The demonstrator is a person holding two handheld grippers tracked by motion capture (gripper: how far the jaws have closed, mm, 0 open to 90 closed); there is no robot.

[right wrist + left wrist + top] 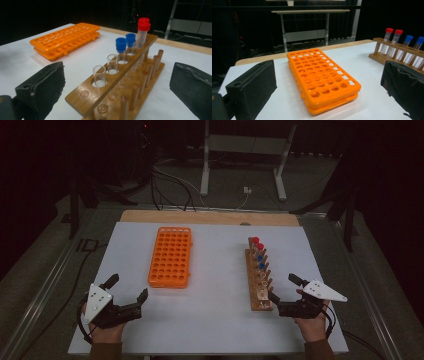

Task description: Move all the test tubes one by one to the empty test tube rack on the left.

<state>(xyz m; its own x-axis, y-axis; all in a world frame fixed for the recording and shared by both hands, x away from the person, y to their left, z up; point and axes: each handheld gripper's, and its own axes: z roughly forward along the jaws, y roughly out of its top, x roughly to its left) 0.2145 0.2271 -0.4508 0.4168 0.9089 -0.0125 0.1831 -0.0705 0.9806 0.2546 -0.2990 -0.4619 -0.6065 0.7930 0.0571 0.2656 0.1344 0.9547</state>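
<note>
- Right now the right gripper [285,293] is hovering low over the near right part of the surface [215,320], jaws spread wide and holding nothing; its own view is showing both black jaws well apart with the rack's near end between them, untouched.
- Just ahead of that gripper, the wooden rack [117,80] is standing end-on, likely so the tubes line up one behind another along the gripper's line of approach.
- Nearest in the rack, two uncapped clear tubes [100,75] are sitting upright in their holes; behind them two blue-capped tubes [121,45] are standing, and farthest back two red-capped tubes [143,25].
- Meanwhile the left gripper [127,292] is resting near the surface's near left part, jaws likewise fully apart and empty.
- Directly ahead of the left gripper, the orange rack [322,80] is lying flat with all its holes vacant, seemingly waiting to receive tubes.
- Judging by the layout, the two racks are sitting well apart, one ahead of each gripper, so a tube transfer from wooden to orange looks like the work about to begin, with the right gripper placed to lift first.
</note>
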